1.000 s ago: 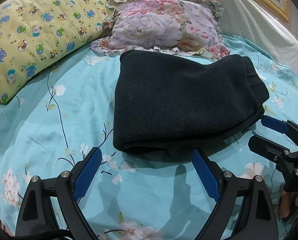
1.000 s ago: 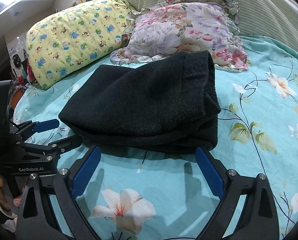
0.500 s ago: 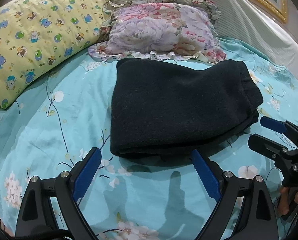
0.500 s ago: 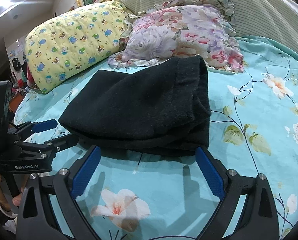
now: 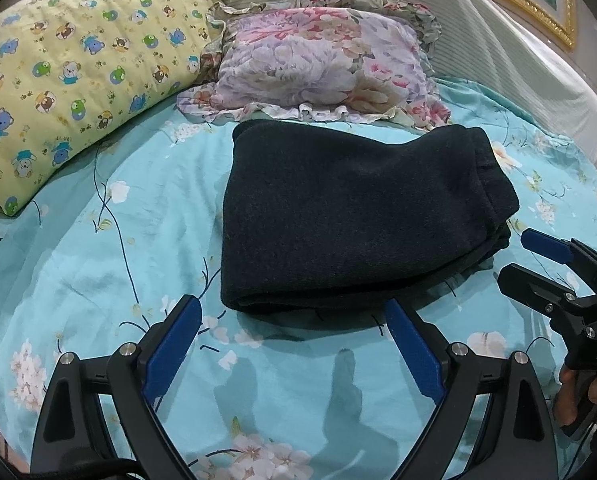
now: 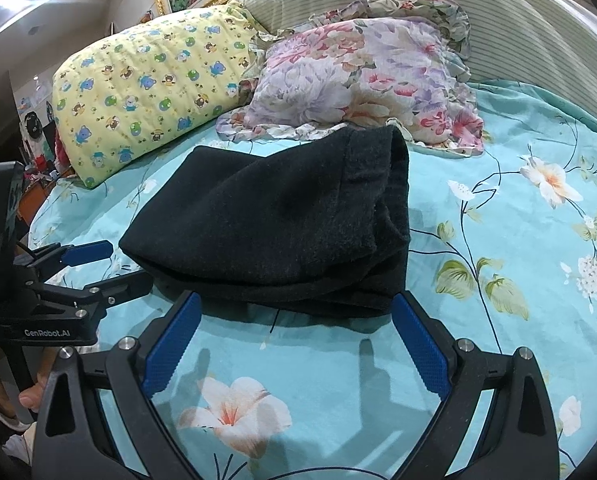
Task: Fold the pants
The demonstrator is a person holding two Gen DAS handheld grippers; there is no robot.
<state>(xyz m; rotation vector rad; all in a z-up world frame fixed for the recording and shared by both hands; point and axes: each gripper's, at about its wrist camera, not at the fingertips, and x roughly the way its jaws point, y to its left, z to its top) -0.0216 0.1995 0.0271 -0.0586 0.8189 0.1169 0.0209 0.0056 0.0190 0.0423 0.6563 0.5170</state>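
Observation:
The dark pants (image 5: 354, 216) lie folded into a thick rectangle on the turquoise floral bedsheet (image 5: 98, 264), just below the pillows. My left gripper (image 5: 294, 312) stands open a little short of the fold's near edge, nothing between its blue pads. My right gripper (image 6: 294, 308) is also open and empty, facing the pants (image 6: 282, 224) from their near right corner. Each gripper shows in the other's view: the right gripper (image 5: 526, 256) at the far right, the left gripper (image 6: 114, 264) at the far left.
A yellow teddy-print pillow (image 5: 70, 76) and a floral ruffled pillow (image 5: 322, 64) rest against the striped headboard (image 5: 498, 52) behind the pants. A hand (image 5: 586, 396) grips the right tool's handle. Bare sheet (image 6: 518, 240) spreads right of the pants.
Both grippers have drawn back slightly from the folded pants, staying open. The pants lie still.

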